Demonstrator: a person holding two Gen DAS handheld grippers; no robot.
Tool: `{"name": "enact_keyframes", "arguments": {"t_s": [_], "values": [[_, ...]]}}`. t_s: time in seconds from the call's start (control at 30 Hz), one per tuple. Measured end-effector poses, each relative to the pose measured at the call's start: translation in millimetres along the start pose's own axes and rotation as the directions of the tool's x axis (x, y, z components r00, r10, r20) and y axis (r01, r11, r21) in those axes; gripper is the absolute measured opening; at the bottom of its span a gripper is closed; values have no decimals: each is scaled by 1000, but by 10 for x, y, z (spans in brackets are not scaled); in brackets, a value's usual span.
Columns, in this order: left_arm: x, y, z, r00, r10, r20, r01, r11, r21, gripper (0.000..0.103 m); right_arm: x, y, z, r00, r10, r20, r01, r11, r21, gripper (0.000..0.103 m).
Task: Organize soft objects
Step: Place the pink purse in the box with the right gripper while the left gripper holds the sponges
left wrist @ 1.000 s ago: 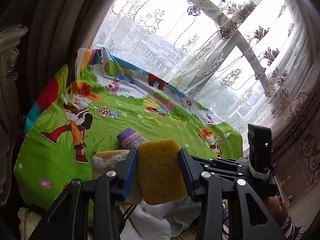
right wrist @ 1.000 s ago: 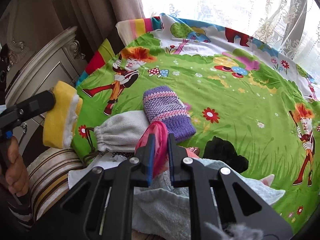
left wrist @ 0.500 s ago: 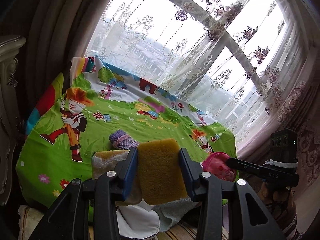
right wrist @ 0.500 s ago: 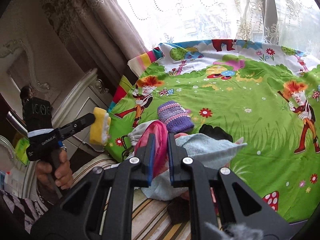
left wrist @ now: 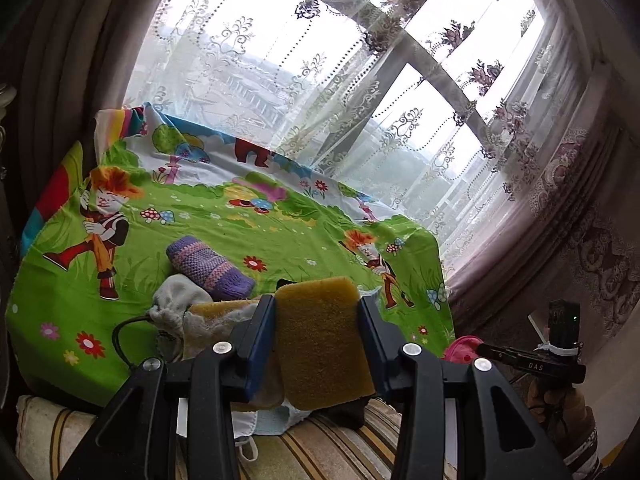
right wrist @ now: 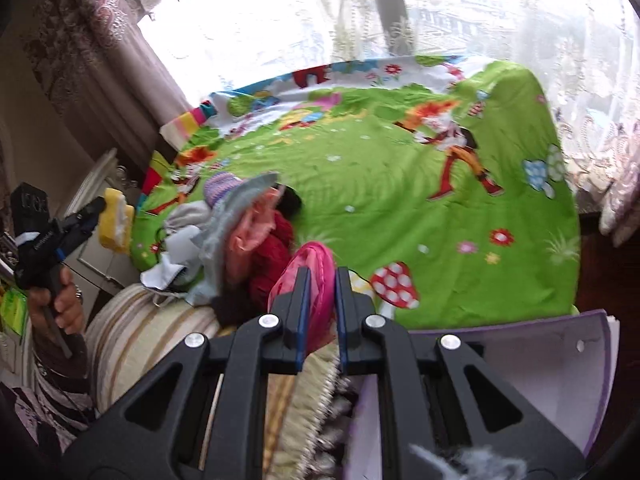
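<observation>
Sitting between left fingers [left wrist: 262,340], sponge [left wrist: 320,344]; pink cloth [right wrist: 316,276] between right.

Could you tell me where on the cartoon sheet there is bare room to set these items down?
The green sheet lies bare between the clothes pile and the window-side edge, around the red spotted mushroom print. It is crowded at the near-left by the purple knit piece and grey pouch.

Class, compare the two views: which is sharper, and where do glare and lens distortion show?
Left wrist view: sharp; sponge crisp, window bars bowed by the fisheye. Right wrist view: motion-blurred, especially the cartoon sheet and clothes pile; window blown out to white.
</observation>
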State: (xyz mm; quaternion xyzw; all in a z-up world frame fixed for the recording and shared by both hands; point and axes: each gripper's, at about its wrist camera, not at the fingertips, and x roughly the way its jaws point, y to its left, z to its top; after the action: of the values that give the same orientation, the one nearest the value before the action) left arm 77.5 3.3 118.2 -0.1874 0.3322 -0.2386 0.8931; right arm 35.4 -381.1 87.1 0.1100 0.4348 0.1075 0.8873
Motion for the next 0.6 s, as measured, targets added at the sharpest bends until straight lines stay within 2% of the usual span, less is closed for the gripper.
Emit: {"name": "enact_keyframes", "arguments": {"t_s": [0.1,0.2,0.27,0.37,0.5,0.6], "values": [[62,-154,-45,1000,-16,-21,17,1000,23,43,-51,-333,-275,992,-119,-34,120,993,23,15],[123,-313,-98,998,-33,-46,35,998,46,43,-17,-679,-548,964,-253,-77,256,966,29,15],[165,-407,-139,997,-40,-63,43,997,58,43,67,-884,-696,931,-348,-112,352,936,16,15],[226,-545,-211,995,-47,-89,54,996,75,43,255,-1121,-884,878,-452,-159,454,891,-27,15],[310,-689,-302,991,-51,-122,63,993,95,43,590,-1208,-1016,816,-543,-197,526,840,-137,15],[357,-746,-348,989,-50,-140,65,993,103,43,794,-1133,-1038,800,-567,-196,531,821,-208,15]]}}
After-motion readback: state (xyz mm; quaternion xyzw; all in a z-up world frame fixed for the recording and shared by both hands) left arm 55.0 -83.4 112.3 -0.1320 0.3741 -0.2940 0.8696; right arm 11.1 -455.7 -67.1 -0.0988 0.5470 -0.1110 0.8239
